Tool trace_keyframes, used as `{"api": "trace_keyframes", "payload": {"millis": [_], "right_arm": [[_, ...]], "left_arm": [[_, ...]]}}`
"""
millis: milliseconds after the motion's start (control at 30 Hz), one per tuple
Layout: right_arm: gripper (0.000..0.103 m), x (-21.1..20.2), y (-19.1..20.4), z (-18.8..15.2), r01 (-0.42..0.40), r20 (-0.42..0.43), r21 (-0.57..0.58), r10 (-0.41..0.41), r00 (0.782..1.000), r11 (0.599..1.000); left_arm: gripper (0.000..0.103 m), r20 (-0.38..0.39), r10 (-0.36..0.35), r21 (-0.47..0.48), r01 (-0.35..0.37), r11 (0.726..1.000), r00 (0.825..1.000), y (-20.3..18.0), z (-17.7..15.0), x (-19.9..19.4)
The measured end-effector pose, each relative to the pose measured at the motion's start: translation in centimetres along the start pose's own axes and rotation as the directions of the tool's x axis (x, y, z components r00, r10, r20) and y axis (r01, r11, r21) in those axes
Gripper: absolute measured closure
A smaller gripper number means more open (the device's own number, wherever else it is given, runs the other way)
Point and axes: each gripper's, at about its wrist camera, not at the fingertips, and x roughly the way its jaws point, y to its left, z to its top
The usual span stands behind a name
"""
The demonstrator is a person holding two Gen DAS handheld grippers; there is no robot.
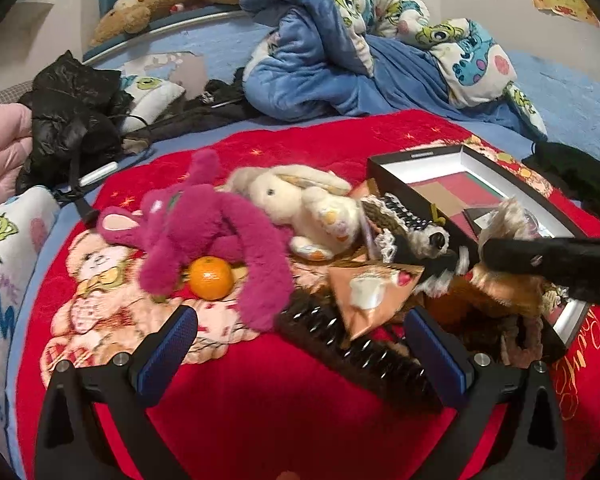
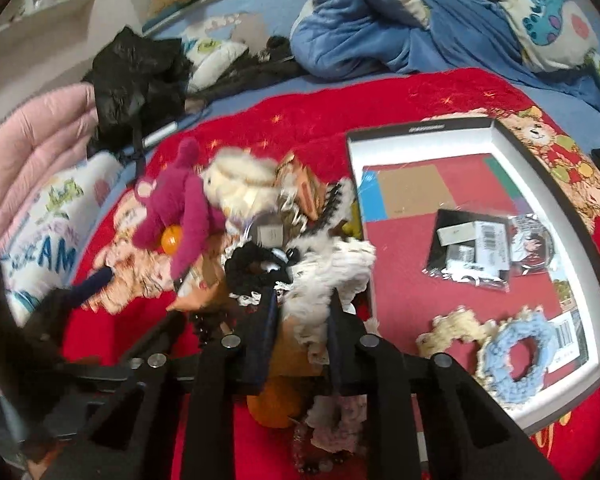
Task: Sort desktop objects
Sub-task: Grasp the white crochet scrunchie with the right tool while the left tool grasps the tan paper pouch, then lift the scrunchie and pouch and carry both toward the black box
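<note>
- So the right gripper [image 2: 302, 312] has its jaws squeezed in on a white fluffy scrunchie [image 2: 332, 272], pads pressing the fuzz from both sides. It sits at the right edge of the pile, just beside the box's left wall.
- The pile itself is a jumble: black scrunchie [image 2: 256, 266] touching the white one, magenta plush [image 1: 204, 232] draped around a small orange [image 1: 211, 283], cream bunny [image 1: 296, 200] leaning on it, and a dark comb [image 1: 348, 344] lying across the near side.
- The open box [image 2: 540, 168] is on the right, black rim with white inner walls. Inside it: a blue scrunchie [image 2: 516, 364] and a cream one [image 2: 456, 330] at the near end, and a packet of small stuff [image 2: 472, 256] mid-box. The far half of the box floor is mostly bare.
- The left gripper [image 1: 300, 344] is spread wide with nothing between the pads, hanging over the near side of the pile above the comb.
- Everything lies on a red blanket [image 1: 284, 420], with bare red in front of the left gripper.
- Further back there's a blue duvet [image 1: 340, 60] and a black jacket [image 1: 68, 120] off the blanket's far edge.
</note>
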Motion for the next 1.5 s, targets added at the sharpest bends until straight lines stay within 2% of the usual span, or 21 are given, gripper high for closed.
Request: {"api": "trace_keyframes", "payload": {"millis": [67, 167, 267, 367, 400, 433, 467, 533, 567, 667, 1167, 1300, 1500], "right_arm": [[0.084, -0.5, -0.5, 0.1, -0.009, 0.014, 0.016, 0.009, 1.000, 1.000], [0.084, -0.8, -1.1, 0.3, -0.023, 0.020, 0.030, 0.023, 1.000, 0.999], [0.084, -0.9, -1.1, 0.3, -0.034, 0.023, 0.032, 0.033, 0.999, 0.999], [0.084, -1.3, -0.9, 0.3, -0.053, 0.039, 0.031, 0.052, 0.998, 0.998], [0.084, -1.5, -0.9, 0.3, -0.065, 0.043, 0.033, 0.063, 0.997, 0.997], [0.084, -1.6, -0.9, 0.4, -0.078, 0.049, 0.037, 0.077, 0.996, 0.996], [0.084, -1.7, -0.8, 0.4, -0.092, 0.055, 0.038, 0.090, 0.994, 0.995], [0.084, -1.8, -0.6, 0.4, -0.104, 0.057, 0.033, 0.102, 0.993, 0.994], [0.084, -1.9, -0.4, 0.5, -0.111, 0.059, 0.030, 0.109, 0.992, 0.993], [0.084, -1.8, -0.4, 0.5, -0.137, 0.059, 0.035, 0.135, 0.989, 0.990], [0.084, -2.5, -0.2, 0.7, -0.245, 0.087, 0.057, 0.239, 0.967, 0.968], [0.084, -1.4, 0.0, 0.3, -0.236, 0.045, 0.053, 0.233, 0.971, 0.970], [0.080, 0.6, 1.0, -0.5, -0.197, -0.030, 0.016, 0.197, 0.980, 0.980]], "left_arm": [[0.000, 0.004, 0.011, 0.005, -0.011, 1.000, 1.000, -0.5, 0.1, 0.5], [0.000, 0.003, -0.013, -0.018, 0.013, 1.000, 1.000, -0.6, 0.4, 1.0], [0.012, 0.003, -0.028, -0.055, 0.028, 0.998, 1.000, -0.2, 0.4, 1.2], [0.036, -0.038, -0.043, -0.070, 0.041, 0.997, 0.998, 0.1, 0.2, 1.8], [0.052, -0.045, -0.052, -0.069, 0.049, 0.996, 0.998, 0.1, 0.0, 2.0], [0.063, -0.046, -0.063, -0.069, 0.060, 0.996, 0.997, 0.0, -0.1, 2.0], [0.064, -0.041, -0.060, -0.062, 0.058, 0.996, 0.997, 0.0, -0.2, 1.9], [0.075, -0.030, -0.059, -0.047, 0.058, 0.997, 0.998, -0.1, -0.2, 1.7], [0.078, -0.022, -0.058, -0.048, 0.057, 0.997, 0.998, 0.0, -0.1, 1.5], [0.082, -0.004, -0.090, -0.087, 0.089, 0.992, 0.996, 0.8, -0.1, 0.9], [0.083, 0.108, -0.032, -0.067, 0.039, 0.997, 0.994, 2.2, -0.4, -4.2], [0.083, 0.124, -0.039, -0.085, 0.050, 0.995, 0.992, 2.6, -0.9, -5.1], [0.083, 0.092, -0.050, -0.103, 0.059, 0.993, 0.995, 2.8, -2.2, -4.7]]}}
